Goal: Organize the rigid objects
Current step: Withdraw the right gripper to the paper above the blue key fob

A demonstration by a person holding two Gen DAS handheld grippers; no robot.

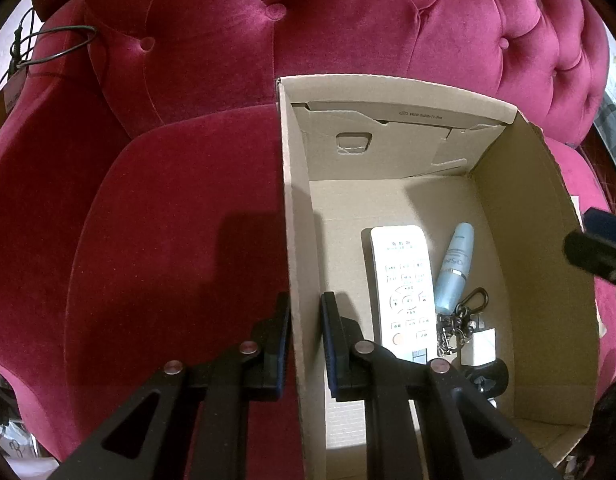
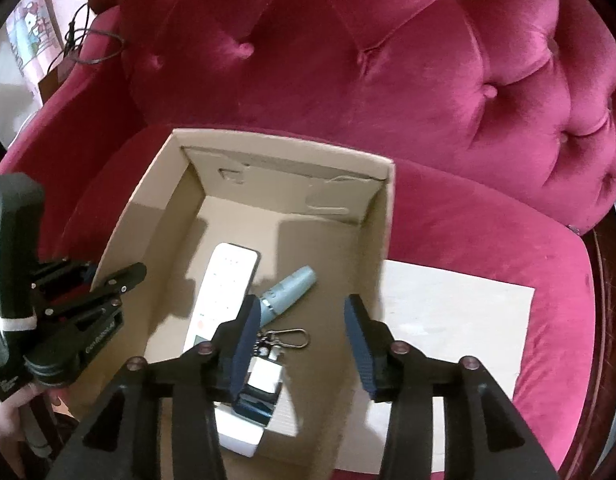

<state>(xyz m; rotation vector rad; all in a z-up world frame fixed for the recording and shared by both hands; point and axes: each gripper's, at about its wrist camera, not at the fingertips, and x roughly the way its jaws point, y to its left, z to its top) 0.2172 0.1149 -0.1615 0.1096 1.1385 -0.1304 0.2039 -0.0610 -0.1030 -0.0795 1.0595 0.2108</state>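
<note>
An open cardboard box (image 1: 296, 216) (image 2: 380, 232) stands on a magenta tufted sofa. Inside lie a white remote control (image 1: 404, 292) (image 2: 224, 284), a light blue tube (image 1: 454, 268) (image 2: 288, 288), a keychain with a carabiner (image 1: 464, 316) (image 2: 288, 338) and a small shiny white-and-blue object (image 2: 260, 392). My left gripper (image 1: 306, 344) is shut on the box's left wall, one finger outside, one inside. My right gripper (image 2: 300, 344) is open and empty above the box's near right part, over the keychain.
The sofa's seat cushion (image 1: 168, 240) lies left of the box. A white board (image 2: 456, 328) lies on the seat to the right of the box. A black cable (image 1: 48, 48) loops over the sofa's left armrest.
</note>
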